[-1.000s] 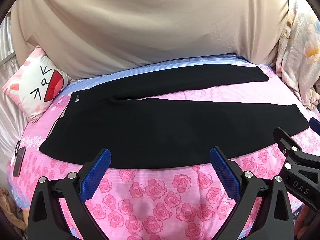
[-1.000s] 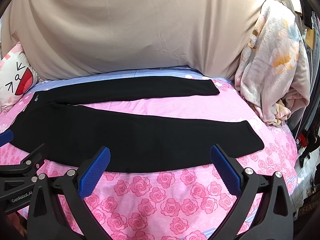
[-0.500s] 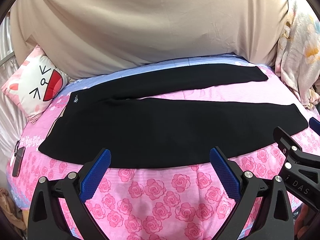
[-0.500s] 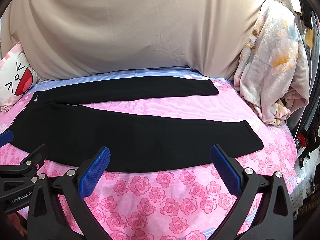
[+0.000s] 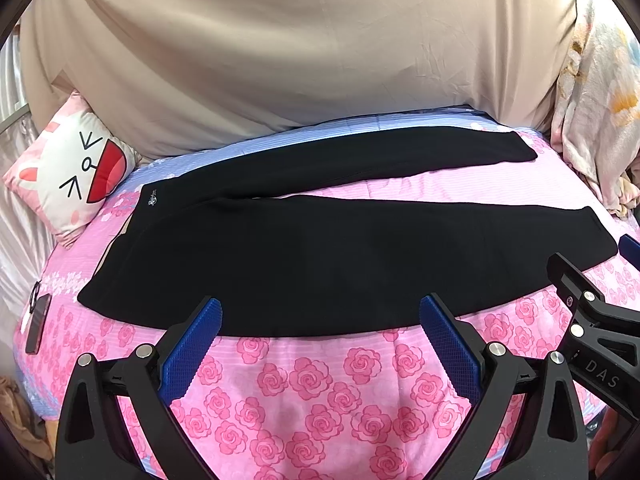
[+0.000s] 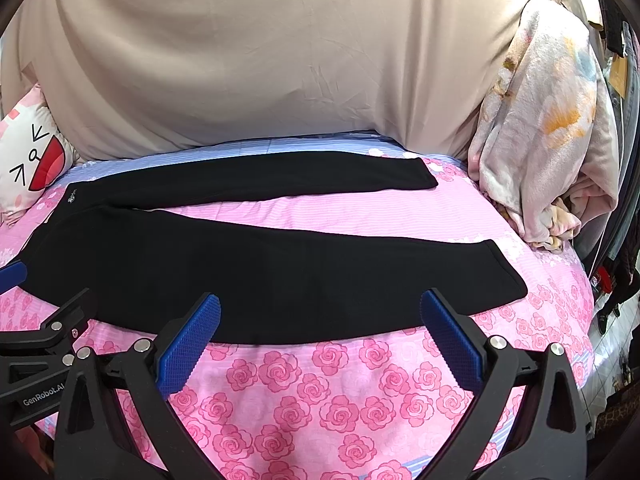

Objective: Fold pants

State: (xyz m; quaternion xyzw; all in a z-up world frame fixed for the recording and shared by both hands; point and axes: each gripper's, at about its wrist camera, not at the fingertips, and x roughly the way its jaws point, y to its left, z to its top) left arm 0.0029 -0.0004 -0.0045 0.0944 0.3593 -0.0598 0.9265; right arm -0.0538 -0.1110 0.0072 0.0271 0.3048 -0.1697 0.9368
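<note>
Both grippers, left (image 5: pixel 320 344) and right (image 6: pixel 320 340), are hovering with jaws apart before the pants (image 5: pixel 340 256), soft, limp cloth probably best pinched at the near hem and waistband.

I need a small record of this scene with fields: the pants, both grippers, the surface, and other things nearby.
pants: black pants, flat on the bed, legs spread apart, not yet folded
waist: at the left, near the pillow
left gripper: open, holds nothing, above the near edge of the pants
right gripper: open, holds nothing, above the near leg
bed: pink rose sheet
blanket: floral blanket piled at the right
phone: dark phone at the bed's left edge
</note>
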